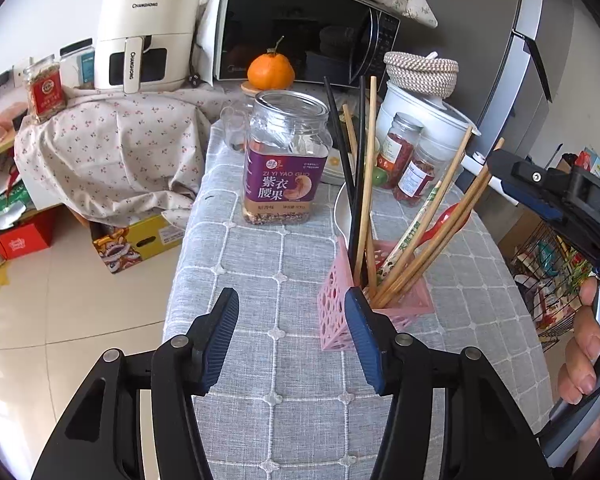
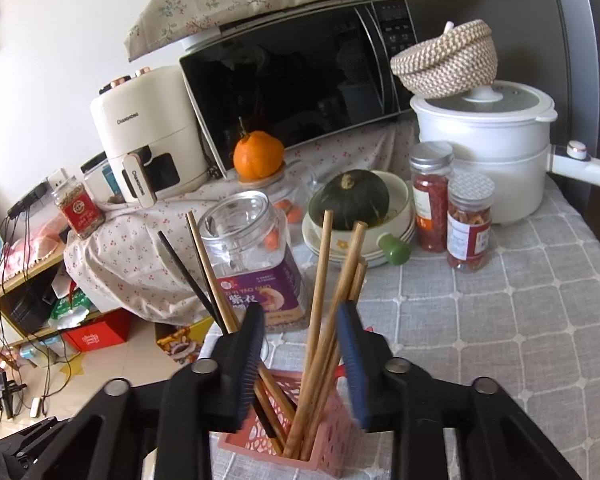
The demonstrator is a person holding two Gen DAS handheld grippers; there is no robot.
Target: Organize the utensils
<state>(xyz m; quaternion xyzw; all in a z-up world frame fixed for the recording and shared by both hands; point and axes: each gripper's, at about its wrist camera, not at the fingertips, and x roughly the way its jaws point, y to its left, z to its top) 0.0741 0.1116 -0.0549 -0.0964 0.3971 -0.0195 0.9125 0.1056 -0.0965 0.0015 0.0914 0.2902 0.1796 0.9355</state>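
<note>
Evidently the chopsticks (image 2: 320, 320) are standing bunched in the pink holder (image 1: 340, 312), so the step in hand looks like settling or releasing them; doing it well means backing straight up so the leaning sticks are not being dragged over. The right gripper (image 2: 304, 360) is hovering above the holder, its fingers spread either side of the wooden sticks and gripping nothing. The left gripper (image 1: 292, 336) is waiting released, its right finger just beside the holder, which is sitting near the table's (image 1: 260, 264) right edge.
</note>
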